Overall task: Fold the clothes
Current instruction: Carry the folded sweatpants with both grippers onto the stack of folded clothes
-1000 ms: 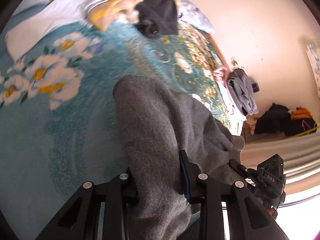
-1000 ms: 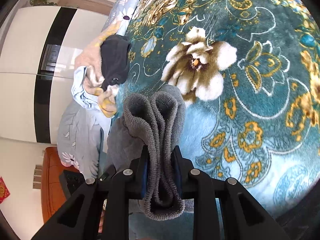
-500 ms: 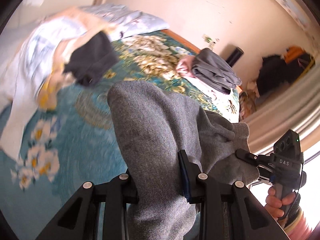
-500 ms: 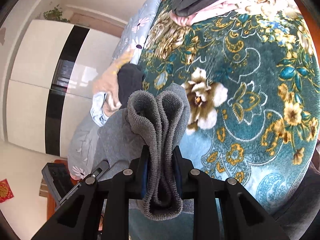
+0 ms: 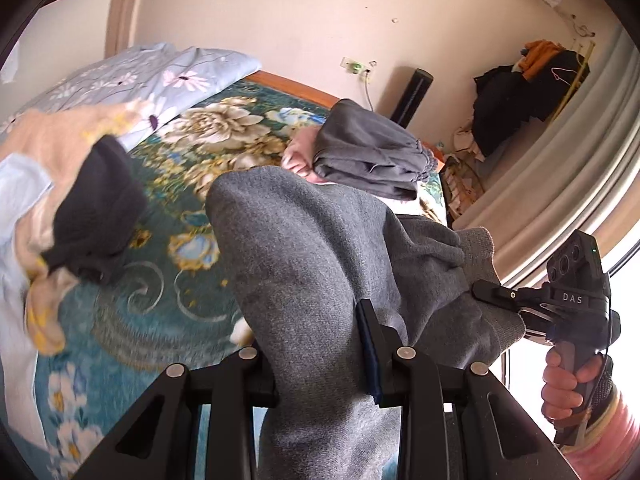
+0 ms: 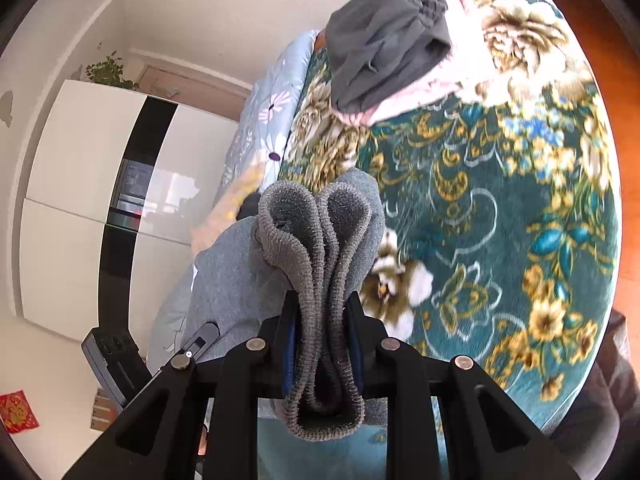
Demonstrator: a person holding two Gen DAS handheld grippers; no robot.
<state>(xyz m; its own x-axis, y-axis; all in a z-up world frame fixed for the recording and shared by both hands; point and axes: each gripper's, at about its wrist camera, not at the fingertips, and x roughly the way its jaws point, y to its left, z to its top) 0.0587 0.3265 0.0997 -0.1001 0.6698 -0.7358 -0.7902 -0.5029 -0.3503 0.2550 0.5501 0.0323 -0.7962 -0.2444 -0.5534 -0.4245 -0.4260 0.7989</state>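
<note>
Gripping the grey sweater (image 5: 304,264), both jaws are closed on it: left gripper (image 5: 320,344) on its body, right gripper (image 6: 322,332) on its ribbed hem, above the floral bed (image 6: 500,208); folded clothes (image 6: 380,52) at 12 o'clock.

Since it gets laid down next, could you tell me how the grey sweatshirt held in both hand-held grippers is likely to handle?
The grey sweatshirt is likely floppy: it drapes and sags over the left hand-held gripper. Its thick ribbed hem, bunched in the right hand-held gripper, probably resists slipping.
</note>
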